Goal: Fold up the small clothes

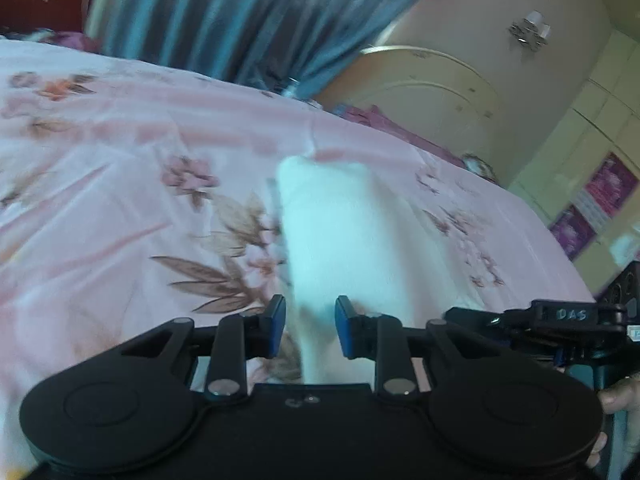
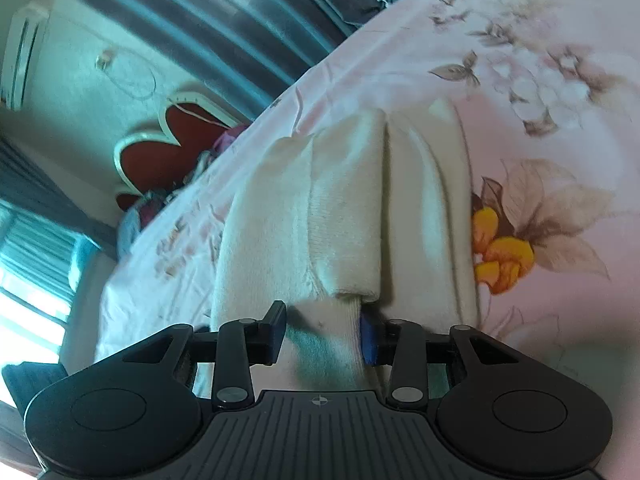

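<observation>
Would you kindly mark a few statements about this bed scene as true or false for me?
1. The white garment lies on a pink floral bedsheet. True.
2. The garment is dark blue. False: it is white or cream; the curtain behind the bed is blue.
3. White fabric sits between the fingers of the right gripper. True.
4. The left gripper points at a bare wooden table. False: it points at the garment on the bed.
5. An orange flower print shows on the sheet beside the garment. True.
6. The garment hangs on a hanger. False: it lies on the bed.
</observation>
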`<state>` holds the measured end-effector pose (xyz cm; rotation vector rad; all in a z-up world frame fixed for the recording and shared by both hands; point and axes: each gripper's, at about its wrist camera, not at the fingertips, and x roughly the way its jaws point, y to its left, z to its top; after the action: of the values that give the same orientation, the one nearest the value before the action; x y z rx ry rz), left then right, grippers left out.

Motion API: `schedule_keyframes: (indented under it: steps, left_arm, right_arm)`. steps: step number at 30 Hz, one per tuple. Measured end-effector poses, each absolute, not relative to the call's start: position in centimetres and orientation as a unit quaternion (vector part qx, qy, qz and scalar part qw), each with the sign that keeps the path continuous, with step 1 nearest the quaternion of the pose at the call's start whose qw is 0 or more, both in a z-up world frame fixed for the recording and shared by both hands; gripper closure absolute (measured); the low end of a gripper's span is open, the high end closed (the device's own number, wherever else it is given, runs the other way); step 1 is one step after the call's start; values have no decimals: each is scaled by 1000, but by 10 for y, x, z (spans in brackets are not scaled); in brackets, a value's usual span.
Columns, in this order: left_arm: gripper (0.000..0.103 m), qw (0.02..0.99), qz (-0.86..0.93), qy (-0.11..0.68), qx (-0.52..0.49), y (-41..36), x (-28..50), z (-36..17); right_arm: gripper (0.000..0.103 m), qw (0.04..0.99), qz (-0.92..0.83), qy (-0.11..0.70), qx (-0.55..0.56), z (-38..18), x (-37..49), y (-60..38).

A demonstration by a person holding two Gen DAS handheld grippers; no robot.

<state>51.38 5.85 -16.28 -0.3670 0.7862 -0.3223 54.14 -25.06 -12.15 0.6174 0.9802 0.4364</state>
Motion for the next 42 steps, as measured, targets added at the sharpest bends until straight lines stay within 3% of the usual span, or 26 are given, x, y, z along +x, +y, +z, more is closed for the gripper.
schedule_keyframes:
  steps: [1,9,13,24,25,27,28,29,35,40,42]
  left_arm:
    - [78,892,-166,384,-173,56,518,-164]
    - [79,916,-204,327,-112,22,514,-127]
    - [78,883,-222,411,-53,-18,535,-150]
    - [78,912,-203,335,-124,17,523,-136]
    - [78,912,-197,337,-124,17,524,-137]
    - [78,910,-187,350,-120,18,528,-141]
    - [78,910,-182,353,-119,19,527,-143]
    - [78,910,-180,353,-121,21,526,-144]
    - [78,907,-172,363,-130,28,521,-153]
    - [72,902,-155,387,-112,21,526,-164]
    - [72,903,-153,389,-98,17,527,-163]
  right_arm:
    - [92,821,201,459,273,-118,540,-246]
    - [96,883,195,392,169,-53,509,-248]
    - [98,854,147,463,187,-111,519,-266]
    - [97,856,170,412,261,-101,522,-297]
    - [97,854,174,414,262,-100,527,-298]
    - [81,851,174,417,268,-97,533,-301]
    - [56,852,174,411,274,-97,534,-303]
    - [45,852,178,404,282,-96,534,-305]
    - [47,826,206,430,301,-109,535,-299]
    - [47,812,233,439,308,-118,543,-289]
    - [55,814,240,445,287,-120,549,-280]
